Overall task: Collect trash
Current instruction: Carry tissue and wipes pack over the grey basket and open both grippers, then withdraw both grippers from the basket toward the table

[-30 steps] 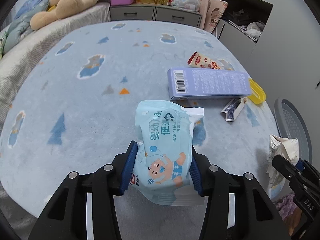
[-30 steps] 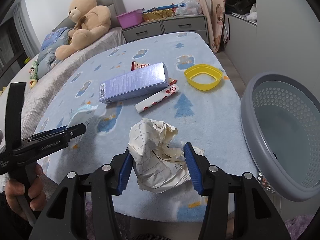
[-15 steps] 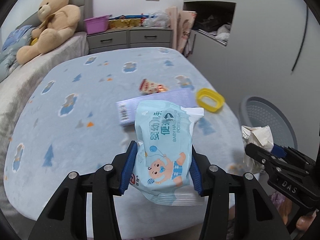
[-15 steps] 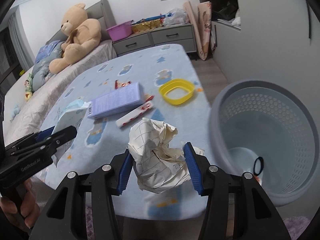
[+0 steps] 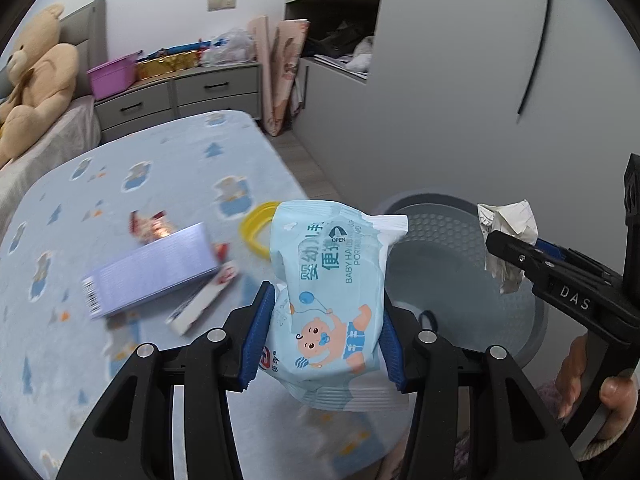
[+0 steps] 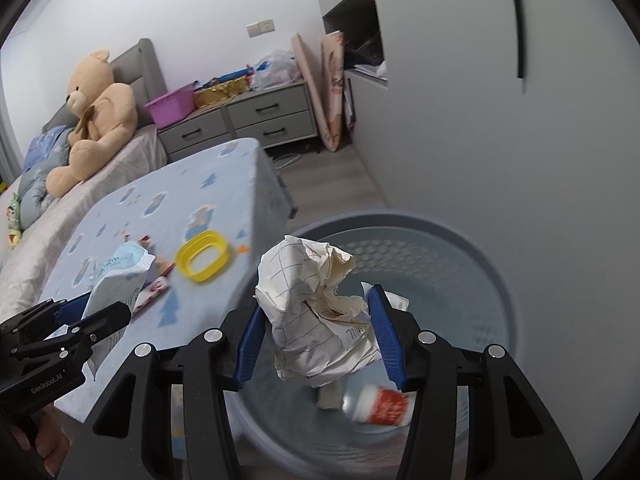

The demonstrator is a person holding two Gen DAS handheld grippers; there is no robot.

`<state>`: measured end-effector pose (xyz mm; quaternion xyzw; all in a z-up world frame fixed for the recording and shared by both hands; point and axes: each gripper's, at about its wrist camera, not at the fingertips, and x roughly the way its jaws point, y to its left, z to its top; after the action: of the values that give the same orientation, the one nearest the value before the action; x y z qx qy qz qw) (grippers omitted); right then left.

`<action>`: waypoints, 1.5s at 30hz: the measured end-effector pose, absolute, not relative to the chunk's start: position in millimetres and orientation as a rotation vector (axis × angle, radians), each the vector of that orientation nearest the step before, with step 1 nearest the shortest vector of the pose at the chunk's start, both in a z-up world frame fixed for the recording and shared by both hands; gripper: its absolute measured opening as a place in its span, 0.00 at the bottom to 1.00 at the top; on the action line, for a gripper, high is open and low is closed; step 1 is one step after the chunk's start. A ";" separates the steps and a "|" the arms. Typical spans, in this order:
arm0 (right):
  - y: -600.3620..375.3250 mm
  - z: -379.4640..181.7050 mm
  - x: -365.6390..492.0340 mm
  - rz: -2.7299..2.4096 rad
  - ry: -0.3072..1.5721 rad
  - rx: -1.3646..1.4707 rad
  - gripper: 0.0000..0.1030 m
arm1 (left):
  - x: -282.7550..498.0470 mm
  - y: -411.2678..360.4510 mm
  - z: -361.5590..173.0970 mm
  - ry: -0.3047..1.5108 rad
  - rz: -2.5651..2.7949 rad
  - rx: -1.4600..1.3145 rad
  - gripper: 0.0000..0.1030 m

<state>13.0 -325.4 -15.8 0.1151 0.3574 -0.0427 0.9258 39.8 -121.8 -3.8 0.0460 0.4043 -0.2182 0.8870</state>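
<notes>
We are holding crumpled paper (image 6: pixel 320 312) in the right gripper (image 6: pixel 320 334) above the basket (image 6: pixel 496 264), the wipes pack (image 5: pixel 332 304) clamped in the left gripper (image 5: pixel 326 336) beside the basket; releasing comes next.

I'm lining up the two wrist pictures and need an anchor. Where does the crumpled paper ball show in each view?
Left wrist view: crumpled paper ball at the far right, pinched in the right claw, above the grey basket.
Right wrist view: paper ball at lower centre, between the blue pads of the claw, over the basket.
Shared landmark: the yellow ring on the blue blanket.
</notes>
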 end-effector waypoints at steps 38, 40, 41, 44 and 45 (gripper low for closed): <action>-390.6 -51.2 3.5 -0.217 0.791 0.342 0.65 | 66.8 -229.4 -30.9 0.854 -0.553 0.169 0.64; -390.8 -51.3 3.2 -0.217 0.791 0.343 0.65 | 65.4 -228.5 -30.2 0.851 -0.545 0.168 0.64; -390.9 -51.3 3.1 -0.217 0.791 0.343 0.65 | 65.3 -228.2 -30.0 0.850 -0.543 0.169 0.64; -391.3 -51.3 3.3 -0.216 0.791 0.344 0.65 | 65.1 -227.2 -29.9 0.847 -0.539 0.172 0.64; -391.5 -51.2 3.5 -0.216 0.791 0.343 0.65 | 64.5 -226.8 -29.7 0.845 -0.539 0.171 0.64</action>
<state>3.5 -391.5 -51.2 0.1661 0.3824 -0.1047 0.9029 64.5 -226.8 -29.7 0.0821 0.4047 -0.2579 0.8735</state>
